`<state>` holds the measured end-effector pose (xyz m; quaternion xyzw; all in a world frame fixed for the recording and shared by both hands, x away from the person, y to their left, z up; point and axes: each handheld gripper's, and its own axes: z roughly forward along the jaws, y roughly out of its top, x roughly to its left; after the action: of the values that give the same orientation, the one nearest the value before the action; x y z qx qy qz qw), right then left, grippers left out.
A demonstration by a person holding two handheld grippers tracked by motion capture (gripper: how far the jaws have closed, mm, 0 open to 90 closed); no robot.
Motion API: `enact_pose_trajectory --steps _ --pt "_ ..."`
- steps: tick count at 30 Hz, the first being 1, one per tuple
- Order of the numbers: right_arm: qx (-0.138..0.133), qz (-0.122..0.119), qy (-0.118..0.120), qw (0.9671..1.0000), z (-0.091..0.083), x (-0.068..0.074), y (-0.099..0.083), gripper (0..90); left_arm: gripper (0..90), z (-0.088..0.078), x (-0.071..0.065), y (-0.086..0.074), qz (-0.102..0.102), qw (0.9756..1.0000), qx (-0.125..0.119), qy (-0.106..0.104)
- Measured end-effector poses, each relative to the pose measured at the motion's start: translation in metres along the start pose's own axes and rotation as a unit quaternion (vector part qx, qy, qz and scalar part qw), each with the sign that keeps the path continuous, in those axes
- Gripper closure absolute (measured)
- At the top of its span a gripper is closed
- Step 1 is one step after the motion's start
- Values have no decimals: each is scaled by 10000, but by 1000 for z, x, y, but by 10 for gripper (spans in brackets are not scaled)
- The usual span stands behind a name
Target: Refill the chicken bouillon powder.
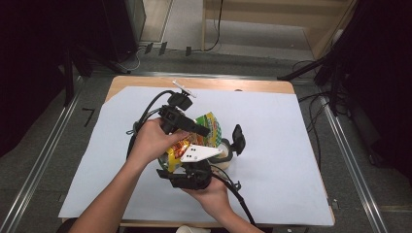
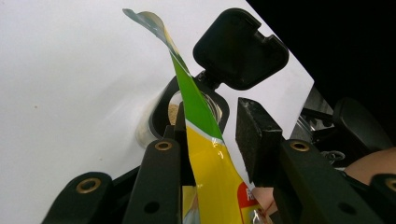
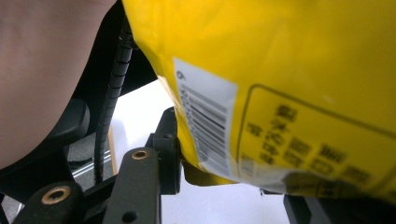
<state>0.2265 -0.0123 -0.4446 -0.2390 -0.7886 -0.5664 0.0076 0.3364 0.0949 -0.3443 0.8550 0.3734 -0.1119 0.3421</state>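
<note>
We see a glossy, crinkled yellow-and-green foil packet [image 1: 201, 136] tilted over a round clear jar [image 1: 224, 154] with a black squarish flip lid [image 2: 240, 49] standing open, on smooth white paper [image 1: 291, 145]; the left gripper [image 2: 210, 135], jaws partly apart, has the packet's thin edge between them, touching one pad; the right gripper [image 3: 224, 179] cradles the packet's barcoded bottom, jaws half-wide.
</note>
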Motion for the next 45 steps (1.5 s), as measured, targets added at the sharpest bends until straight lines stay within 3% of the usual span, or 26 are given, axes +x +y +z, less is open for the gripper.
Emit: enact_pose_trajectory --steps 18,23,45 --pt "-7 -66 3 10000 0 1 5 615 710 -6 -1 0 -4 10000 -45 -18" --pt "5 24 19 10000 1 0 1 616 715 1 0 0 27 10000 59 2" --pt "28 -40 -25 10000 0 -1 0 616 709 1 -1 0 62 10000 40 -5"
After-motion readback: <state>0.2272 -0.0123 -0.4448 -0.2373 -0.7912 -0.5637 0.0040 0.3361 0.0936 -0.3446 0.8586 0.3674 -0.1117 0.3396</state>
